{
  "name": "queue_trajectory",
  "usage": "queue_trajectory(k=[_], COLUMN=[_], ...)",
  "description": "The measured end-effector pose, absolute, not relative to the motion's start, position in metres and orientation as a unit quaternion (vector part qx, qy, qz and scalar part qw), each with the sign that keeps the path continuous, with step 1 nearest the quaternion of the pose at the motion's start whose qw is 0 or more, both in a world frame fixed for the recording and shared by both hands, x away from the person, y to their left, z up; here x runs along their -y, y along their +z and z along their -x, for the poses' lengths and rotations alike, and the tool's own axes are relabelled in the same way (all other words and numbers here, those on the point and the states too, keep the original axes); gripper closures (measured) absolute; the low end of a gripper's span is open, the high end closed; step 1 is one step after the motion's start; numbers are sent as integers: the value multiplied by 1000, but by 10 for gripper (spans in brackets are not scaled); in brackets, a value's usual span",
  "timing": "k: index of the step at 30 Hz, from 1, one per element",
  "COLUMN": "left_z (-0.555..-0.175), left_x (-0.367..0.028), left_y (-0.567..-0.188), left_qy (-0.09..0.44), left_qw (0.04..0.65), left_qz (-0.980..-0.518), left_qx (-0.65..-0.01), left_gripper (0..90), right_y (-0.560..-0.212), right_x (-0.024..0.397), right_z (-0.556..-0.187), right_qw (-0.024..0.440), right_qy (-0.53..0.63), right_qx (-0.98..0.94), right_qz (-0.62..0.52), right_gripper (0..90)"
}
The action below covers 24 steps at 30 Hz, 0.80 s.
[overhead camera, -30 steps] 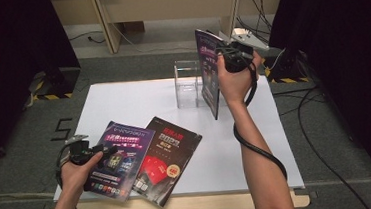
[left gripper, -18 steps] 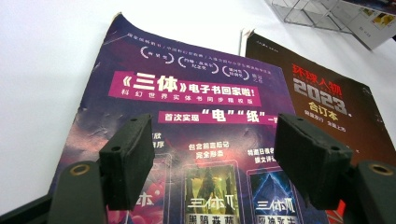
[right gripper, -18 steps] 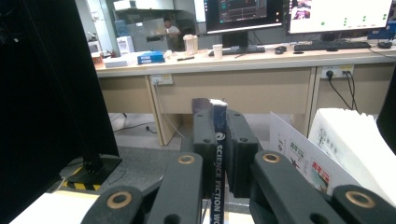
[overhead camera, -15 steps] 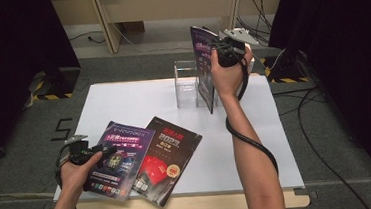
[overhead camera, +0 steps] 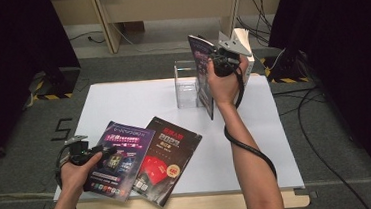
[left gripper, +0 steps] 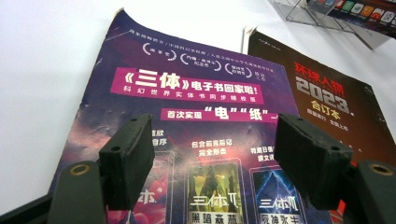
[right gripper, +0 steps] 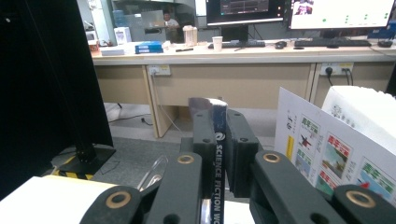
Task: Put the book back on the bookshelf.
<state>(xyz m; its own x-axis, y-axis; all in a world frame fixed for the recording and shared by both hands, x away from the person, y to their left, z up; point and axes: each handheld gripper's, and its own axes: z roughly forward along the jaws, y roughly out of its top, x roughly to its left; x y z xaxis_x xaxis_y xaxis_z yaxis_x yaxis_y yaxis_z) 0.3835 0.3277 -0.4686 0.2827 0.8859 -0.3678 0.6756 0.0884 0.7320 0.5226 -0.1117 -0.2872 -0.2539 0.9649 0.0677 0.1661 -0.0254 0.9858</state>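
Two magazines [overhead camera: 143, 160] lay near the table's [overhead camera: 277, 142] front edge; its right half stayed bare. The right gripper [right gripper: 215, 140] clamped an upright purple magazine [overhead camera: 202, 73]; the left gripper [left gripper: 212, 158] gaped.

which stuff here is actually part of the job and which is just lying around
In the job: upright magazine clamped in right gripper; clear stand; purple magazine under open left gripper.
Lying about: dark magazine; printed white box.
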Motion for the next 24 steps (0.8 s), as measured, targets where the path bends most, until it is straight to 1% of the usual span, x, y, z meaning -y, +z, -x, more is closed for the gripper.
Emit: queue_trajectory(k=[8, 18, 24], left_z=[-383, -382, -382], left_x=[-326, -325, -324], left_y=[-467, -466, -466], left_qy=[118, 119, 119], left_qw=[447, 449, 451], left_qz=[-666, -665, -665], left_qx=[-585, -584, -584], left_gripper=[276, 276, 275], right_y=[-295, -299, -304], right_x=[120, 132, 137], right_z=[-502, -483, -478], right_qw=[381, 368, 352], right_qy=[533, 528, 512], right_qx=[-588, -600, -617], right_qz=[-474, -475, -484], right_gripper=[836, 818, 796])
